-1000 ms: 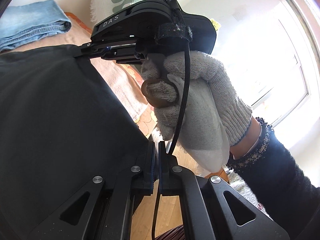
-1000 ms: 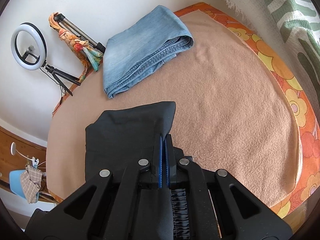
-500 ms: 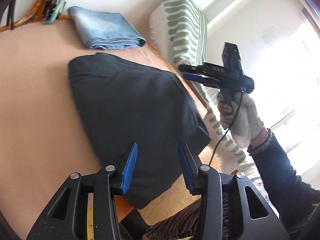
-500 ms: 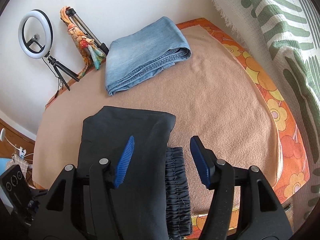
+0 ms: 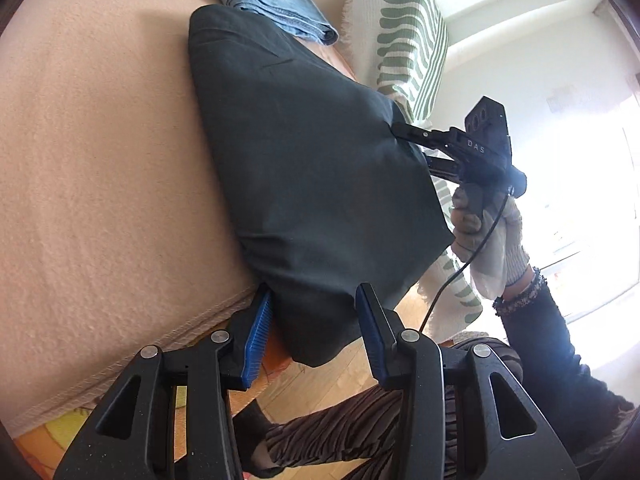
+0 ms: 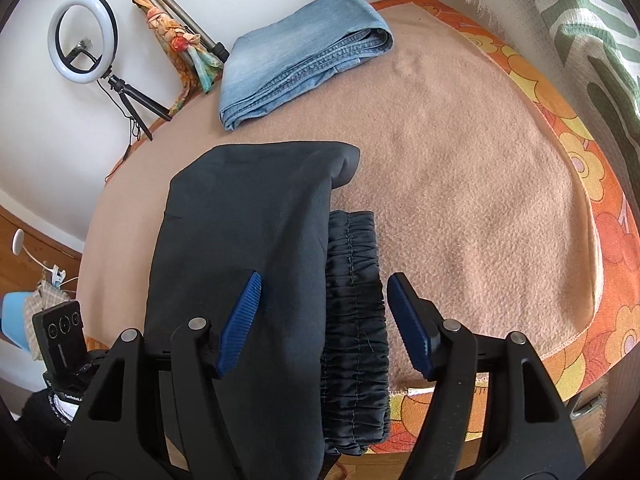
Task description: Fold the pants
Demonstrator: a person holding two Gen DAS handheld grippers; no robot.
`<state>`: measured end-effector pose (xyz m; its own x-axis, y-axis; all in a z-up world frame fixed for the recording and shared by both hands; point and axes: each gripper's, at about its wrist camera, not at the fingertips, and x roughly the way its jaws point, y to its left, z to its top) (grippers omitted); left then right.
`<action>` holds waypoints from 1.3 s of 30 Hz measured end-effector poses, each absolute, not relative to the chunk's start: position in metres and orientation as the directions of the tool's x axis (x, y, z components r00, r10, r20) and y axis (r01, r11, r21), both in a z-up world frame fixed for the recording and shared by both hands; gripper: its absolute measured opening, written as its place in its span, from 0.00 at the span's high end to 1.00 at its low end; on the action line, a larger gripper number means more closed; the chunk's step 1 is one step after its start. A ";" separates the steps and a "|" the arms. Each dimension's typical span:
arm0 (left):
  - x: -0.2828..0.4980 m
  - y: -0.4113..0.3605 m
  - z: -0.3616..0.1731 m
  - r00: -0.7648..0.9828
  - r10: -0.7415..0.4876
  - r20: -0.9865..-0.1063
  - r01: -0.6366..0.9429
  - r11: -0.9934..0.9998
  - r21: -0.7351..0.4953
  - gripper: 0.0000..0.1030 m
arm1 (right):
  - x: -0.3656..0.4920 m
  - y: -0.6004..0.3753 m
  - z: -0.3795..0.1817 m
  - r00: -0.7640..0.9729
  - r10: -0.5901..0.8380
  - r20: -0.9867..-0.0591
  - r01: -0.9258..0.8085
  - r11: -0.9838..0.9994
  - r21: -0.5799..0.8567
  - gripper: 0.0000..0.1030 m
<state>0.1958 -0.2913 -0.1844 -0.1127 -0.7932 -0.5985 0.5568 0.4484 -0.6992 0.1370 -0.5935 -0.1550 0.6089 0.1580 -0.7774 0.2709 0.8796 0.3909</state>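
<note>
Two grippers, both mine, both spread with nothing pinched. My left gripper (image 5: 312, 332) has its blue pads either side of the near corner of the black pants (image 5: 312, 152), which hangs off the front edge of the beige blanket (image 5: 100, 160); its jaws opened and have just eased back a little, cloth between them, and I cannot tell whether either pad touches it. My right gripper (image 6: 324, 312) hovers over the pants' other end, its jaws having just been opening wider, pads clear of the fabric below (elastic waistband (image 6: 356, 300) peeks out from under the folded-over top layer). Seen from the left wrist, the right gripper's tips reach the pants' right edge, my gloved right hand (image 5: 488, 232) on the handle. Pants lie folded, near the front of the blanket. Folded blue jeans (image 6: 300, 60) sit just behind them at the wall. Ring light (image 6: 82, 38) stands at the left, beyond the blanket's edge.
</note>
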 end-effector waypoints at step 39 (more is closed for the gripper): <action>0.258 -0.262 -0.173 0.008 -0.802 -0.597 0.478 0.528 -0.702 0.47 | 0.134 -0.602 -0.193 0.586 0.466 -0.663 0.076 0.783 0.618 0.36</action>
<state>0.2585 -0.2617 -0.1734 0.0078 -0.8020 -0.5973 0.4779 0.5277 -0.7023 0.1343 -0.6022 -0.1934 0.5857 0.4660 -0.6632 0.0764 0.7828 0.6175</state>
